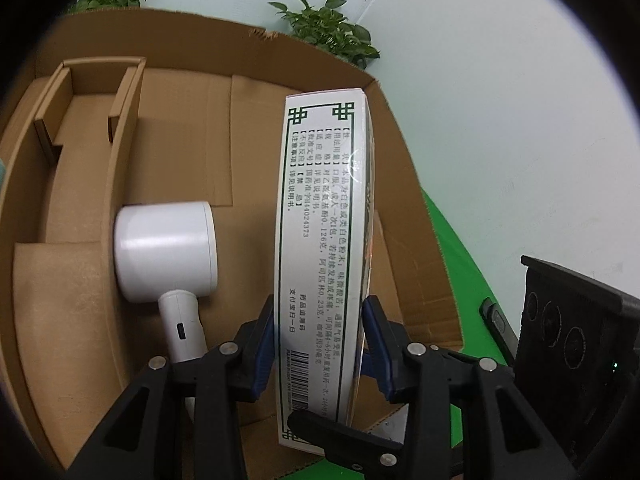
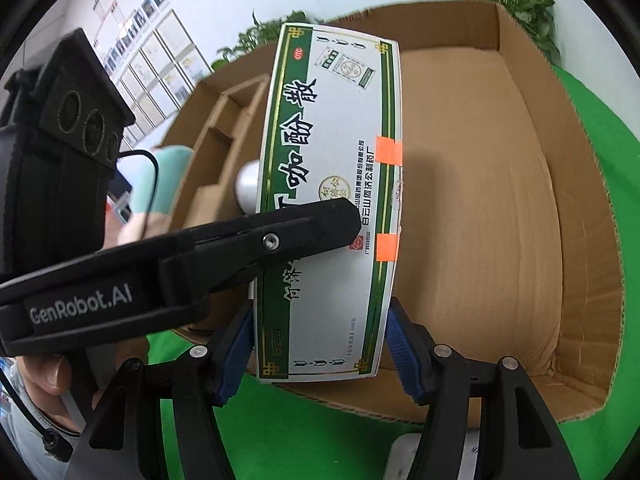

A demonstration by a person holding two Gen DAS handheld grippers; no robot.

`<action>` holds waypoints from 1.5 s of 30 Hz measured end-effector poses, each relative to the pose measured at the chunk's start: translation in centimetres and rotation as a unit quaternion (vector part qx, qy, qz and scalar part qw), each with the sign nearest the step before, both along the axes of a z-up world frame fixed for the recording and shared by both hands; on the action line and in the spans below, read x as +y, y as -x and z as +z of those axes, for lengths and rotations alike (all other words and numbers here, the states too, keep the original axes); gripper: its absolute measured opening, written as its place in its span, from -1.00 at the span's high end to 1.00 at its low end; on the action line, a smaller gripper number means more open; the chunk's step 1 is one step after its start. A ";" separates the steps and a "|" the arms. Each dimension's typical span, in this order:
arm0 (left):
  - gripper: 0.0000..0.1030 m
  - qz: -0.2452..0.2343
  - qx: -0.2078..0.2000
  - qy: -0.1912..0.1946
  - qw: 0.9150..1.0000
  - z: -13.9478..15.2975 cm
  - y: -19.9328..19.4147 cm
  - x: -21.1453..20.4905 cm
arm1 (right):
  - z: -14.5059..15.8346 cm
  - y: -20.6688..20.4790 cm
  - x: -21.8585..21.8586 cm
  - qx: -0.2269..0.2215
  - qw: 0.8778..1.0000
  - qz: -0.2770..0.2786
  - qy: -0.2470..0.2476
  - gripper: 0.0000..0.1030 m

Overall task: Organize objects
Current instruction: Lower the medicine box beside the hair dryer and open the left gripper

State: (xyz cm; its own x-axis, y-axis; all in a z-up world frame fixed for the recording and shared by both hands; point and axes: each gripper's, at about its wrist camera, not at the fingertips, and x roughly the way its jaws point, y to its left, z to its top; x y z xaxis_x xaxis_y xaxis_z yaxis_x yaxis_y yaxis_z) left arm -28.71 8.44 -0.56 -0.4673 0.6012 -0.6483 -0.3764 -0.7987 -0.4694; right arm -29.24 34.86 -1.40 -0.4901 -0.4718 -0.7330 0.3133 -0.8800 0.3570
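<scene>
One glossy white-and-green medicine box (image 1: 320,240) was clamped by both the left gripper (image 1: 322,344) and the right gripper (image 2: 320,344), above one corrugated cardboard carton (image 1: 180,128) holding one smooth white cylindrical device (image 1: 166,252) at centre-left.

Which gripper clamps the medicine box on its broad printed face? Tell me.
The left gripper: one finger lies across the medicine box's green-lettered front. The right gripper instead pinches its narrow long edges.

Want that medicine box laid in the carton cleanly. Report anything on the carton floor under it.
The medicine box hangs over bare floor of the carton. The white handheld device lies left of it, clear of the spot; nothing visible blocks it.
</scene>
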 end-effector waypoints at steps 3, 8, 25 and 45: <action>0.19 0.005 -0.010 0.016 1.000 -1.0 0.3 0.3 | -0.8 0.5 -0.1 -0.012 1.000 -0.001 -0.010 -0.16; 0.07 0.019 -0.031 0.058 0.998 -2.0 0.8 0.6 | -2.2 0.6 -0.2 -0.025 1.000 -0.001 -0.001 -0.16; -0.03 0.068 0.028 0.115 0.991 1.4 -4.8 -5.6 | -2.4 0.0 -2.6 -0.032 0.998 -0.007 -0.059 -0.28; -0.48 0.228 0.205 0.193 0.932 5.2 -11.2 -10.2 | 3.3 -6.5 -4.5 0.147 0.981 -0.099 -0.076 -1.00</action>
State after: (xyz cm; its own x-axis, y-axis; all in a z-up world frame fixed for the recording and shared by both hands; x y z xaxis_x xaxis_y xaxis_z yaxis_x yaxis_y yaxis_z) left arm -17.51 -1.76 4.61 -0.8732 0.0392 -0.4857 -0.0414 -0.9991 -0.0062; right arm -22.76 30.34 1.90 -0.7620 -0.2419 -0.6007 0.2007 -0.9701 0.1361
